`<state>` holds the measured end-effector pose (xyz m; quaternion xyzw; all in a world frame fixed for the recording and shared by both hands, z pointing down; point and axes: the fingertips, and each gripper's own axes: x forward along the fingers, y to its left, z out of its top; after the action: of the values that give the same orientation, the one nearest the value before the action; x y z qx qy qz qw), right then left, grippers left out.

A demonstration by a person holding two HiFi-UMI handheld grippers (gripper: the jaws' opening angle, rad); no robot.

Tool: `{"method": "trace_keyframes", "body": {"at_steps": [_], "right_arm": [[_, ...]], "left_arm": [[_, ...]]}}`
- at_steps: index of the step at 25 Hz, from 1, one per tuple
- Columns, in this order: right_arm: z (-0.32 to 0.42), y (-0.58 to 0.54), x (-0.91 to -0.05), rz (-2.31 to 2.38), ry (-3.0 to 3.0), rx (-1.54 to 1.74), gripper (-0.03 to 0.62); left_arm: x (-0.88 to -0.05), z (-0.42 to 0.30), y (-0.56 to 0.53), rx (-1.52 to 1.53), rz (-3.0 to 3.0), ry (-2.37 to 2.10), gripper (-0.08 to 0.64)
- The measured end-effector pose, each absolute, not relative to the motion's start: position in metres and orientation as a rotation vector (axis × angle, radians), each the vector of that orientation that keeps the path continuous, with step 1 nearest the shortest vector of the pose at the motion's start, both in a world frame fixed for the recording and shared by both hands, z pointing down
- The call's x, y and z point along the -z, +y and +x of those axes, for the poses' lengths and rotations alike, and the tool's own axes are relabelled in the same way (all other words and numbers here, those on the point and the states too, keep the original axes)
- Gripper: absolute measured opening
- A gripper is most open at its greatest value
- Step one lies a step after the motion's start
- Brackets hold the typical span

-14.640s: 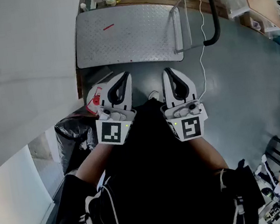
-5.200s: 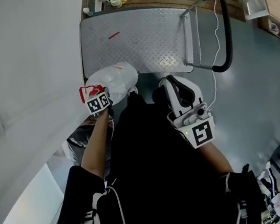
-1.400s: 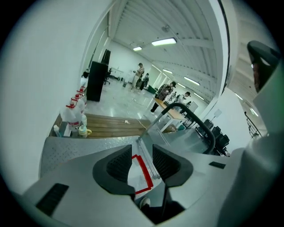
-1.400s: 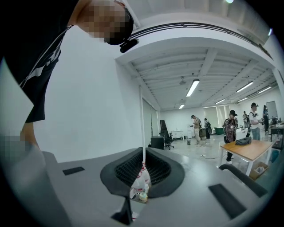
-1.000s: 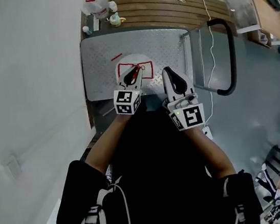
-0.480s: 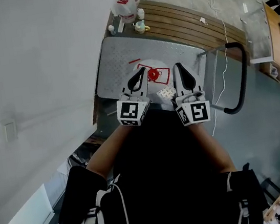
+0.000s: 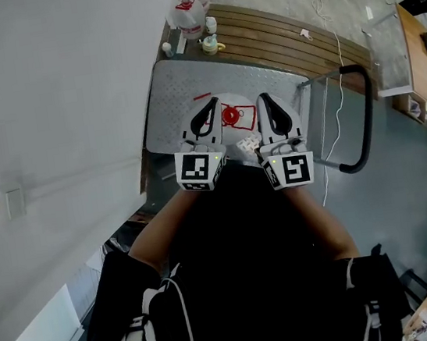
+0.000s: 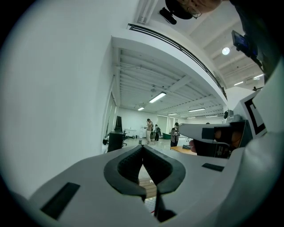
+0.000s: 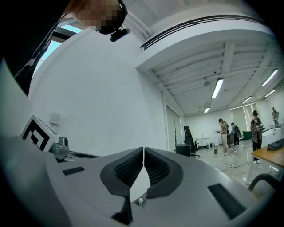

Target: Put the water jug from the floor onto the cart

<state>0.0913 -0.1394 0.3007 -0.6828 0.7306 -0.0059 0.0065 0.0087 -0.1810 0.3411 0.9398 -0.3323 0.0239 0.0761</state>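
The water jug (image 7: 231, 115) stands upright on the cart (image 7: 168, 101), near the deck's near edge (red cap facing up). From above it shows between the two tools. The left tongs (image 7: 209, 105) are pressed together with nothing in them. The right tongs (image 7: 263, 99) are likewise closed and empty. Both point level, toward the deck's far edge.

We catch only the red cap and a scrap of label on the water jug (image 7: 231, 114); the left gripper (image 7: 209, 105) and right gripper (image 7: 263, 99) cover its sides. The cart (image 7: 179, 92) has its near edge hidden beneath them. The bottles (image 7: 189, 8) run off the top edge, and the distant people (image 8: 149, 131) are too small to make out.
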Motion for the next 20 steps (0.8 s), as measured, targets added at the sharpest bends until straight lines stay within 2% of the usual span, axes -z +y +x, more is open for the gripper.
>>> {"method": "trace_keyframes", "body": {"at_steps": [20], "right_arm": [[0.104, -0.131, -0.306, -2.266, 2.196, 0.002, 0.020]], "left_arm": [[-0.350, 0.009, -0.193, -0.090, 2.801, -0.966, 0.017]]}}
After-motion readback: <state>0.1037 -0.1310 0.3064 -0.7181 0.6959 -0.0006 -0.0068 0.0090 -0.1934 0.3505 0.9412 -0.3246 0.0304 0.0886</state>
